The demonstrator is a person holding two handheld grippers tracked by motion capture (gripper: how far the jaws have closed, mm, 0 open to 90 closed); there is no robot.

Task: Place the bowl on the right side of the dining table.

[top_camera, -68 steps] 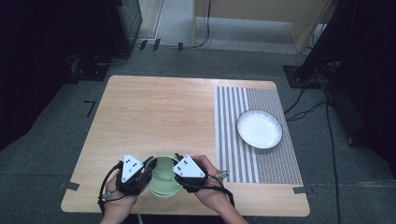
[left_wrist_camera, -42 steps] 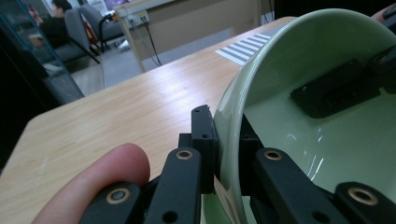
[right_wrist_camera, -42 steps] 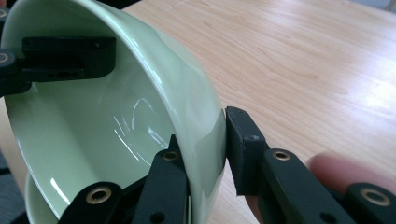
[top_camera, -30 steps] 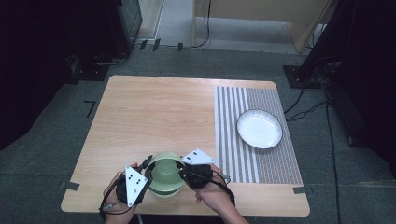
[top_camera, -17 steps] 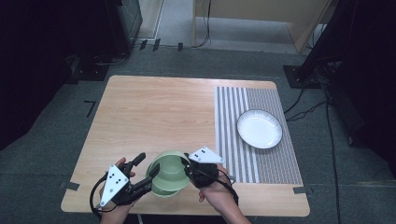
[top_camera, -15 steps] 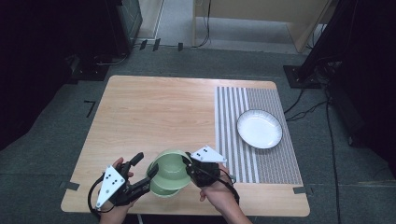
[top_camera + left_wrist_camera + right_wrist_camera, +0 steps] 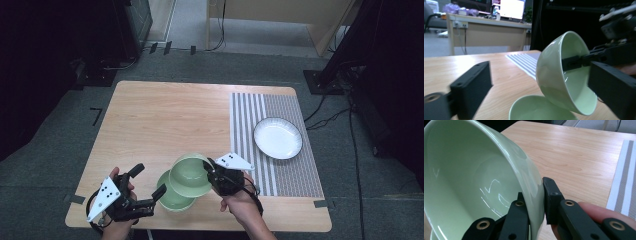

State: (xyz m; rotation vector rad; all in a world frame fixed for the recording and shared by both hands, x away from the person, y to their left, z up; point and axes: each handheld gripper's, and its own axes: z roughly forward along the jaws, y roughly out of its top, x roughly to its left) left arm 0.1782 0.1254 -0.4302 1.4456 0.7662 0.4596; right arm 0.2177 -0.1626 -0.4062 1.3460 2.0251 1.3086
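Two pale green bowls sit near the table's front edge. The lower bowl (image 7: 170,199) (image 7: 536,110) rests on the wooden table (image 7: 165,120). The upper bowl (image 7: 190,175) (image 7: 554,75) (image 7: 474,182) is tilted and lifted off it. My right gripper (image 7: 212,171) (image 7: 534,202) is shut on its right rim, one jaw inside and one outside. My left gripper (image 7: 149,180) lies just left of the lower bowl. Its jaws have just been opening and now stand wide apart, pressing on nothing.
A white plate (image 7: 277,138) lies on a grey striped mat (image 7: 250,115) (image 7: 524,62) on the right side of the table. Dark stands and cables (image 7: 330,115) surround the table on the floor.
My left gripper let go of the bowls, opened and drew back to the left. My right gripper tilted the upper bowl and raised it off the lower one.
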